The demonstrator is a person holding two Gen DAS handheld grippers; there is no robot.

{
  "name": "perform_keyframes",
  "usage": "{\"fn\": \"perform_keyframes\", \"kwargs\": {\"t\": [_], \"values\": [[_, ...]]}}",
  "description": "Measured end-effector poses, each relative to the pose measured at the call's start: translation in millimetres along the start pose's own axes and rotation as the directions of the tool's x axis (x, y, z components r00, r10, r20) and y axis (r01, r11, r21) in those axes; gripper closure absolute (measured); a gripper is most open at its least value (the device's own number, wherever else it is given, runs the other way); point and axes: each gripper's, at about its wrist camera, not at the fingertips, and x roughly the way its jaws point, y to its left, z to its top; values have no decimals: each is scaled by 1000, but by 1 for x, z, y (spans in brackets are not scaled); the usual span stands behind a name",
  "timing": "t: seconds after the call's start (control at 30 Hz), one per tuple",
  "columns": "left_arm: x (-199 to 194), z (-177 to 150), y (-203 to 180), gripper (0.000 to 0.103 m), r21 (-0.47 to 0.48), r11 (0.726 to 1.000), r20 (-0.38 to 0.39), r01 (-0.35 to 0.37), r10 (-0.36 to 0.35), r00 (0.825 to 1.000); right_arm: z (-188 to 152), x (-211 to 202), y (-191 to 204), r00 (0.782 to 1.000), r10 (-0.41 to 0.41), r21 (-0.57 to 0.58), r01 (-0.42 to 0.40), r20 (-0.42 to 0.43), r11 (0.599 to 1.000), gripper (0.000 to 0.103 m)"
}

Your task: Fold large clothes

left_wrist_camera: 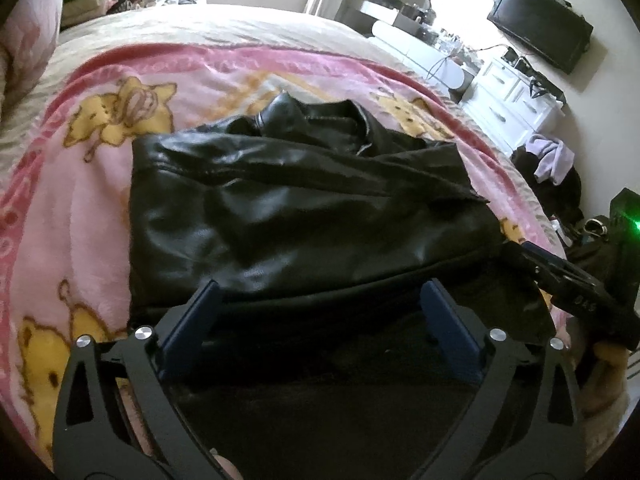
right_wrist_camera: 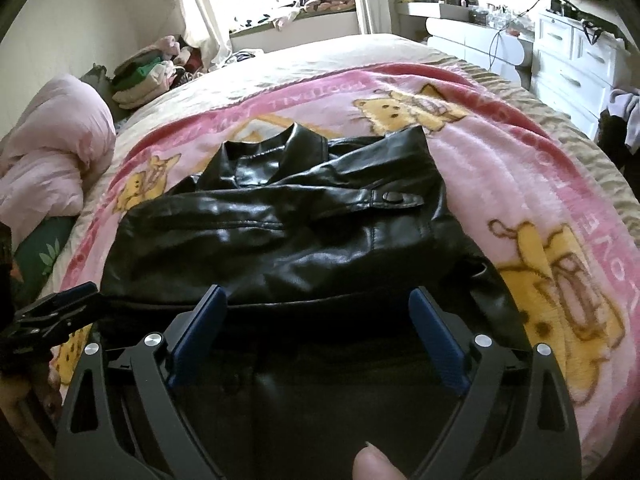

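Observation:
A black leather jacket (left_wrist_camera: 304, 208) lies folded on a pink cartoon-print blanket (left_wrist_camera: 80, 208) on the bed, collar at the far end and sleeves laid across the body. In the right wrist view the jacket (right_wrist_camera: 288, 236) shows a snap tab on one sleeve. My left gripper (left_wrist_camera: 322, 292) hovers over the jacket's near hem, jaws wide apart, nothing pinched. My right gripper (right_wrist_camera: 316, 298) stands open the same way over the near hem. The right gripper (left_wrist_camera: 576, 288) appears at the right edge of the left wrist view; the left gripper (right_wrist_camera: 56, 308) at the left edge of the right wrist view.
A rolled pink duvet (right_wrist_camera: 52, 152) lies at the bed's left side. Folded clothes (right_wrist_camera: 144, 76) are stacked beyond it near the window. A white dresser (left_wrist_camera: 512, 100) and a dark screen (left_wrist_camera: 540, 24) stand to the right. A fingertip (right_wrist_camera: 376, 464) shows at the bottom.

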Motion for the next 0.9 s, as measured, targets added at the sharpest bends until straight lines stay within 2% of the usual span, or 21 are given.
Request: {"fn": "perform_keyframes", "kwargs": {"t": [0.33, 0.7, 0.9], "values": [[-16, -2, -2, 9, -9, 998, 35, -62, 63, 997, 0, -15, 4, 999, 29, -19, -28, 18, 999, 10], [-44, -8, -5, 9, -39, 994, 108, -105, 109, 988, 2, -25, 11, 997, 65, -42, -64, 36, 997, 9], [-51, -16, -1, 9, -69, 991, 102, -118, 125, 987, 2, -35, 12, 996, 76, -52, -73, 47, 996, 9]]}}
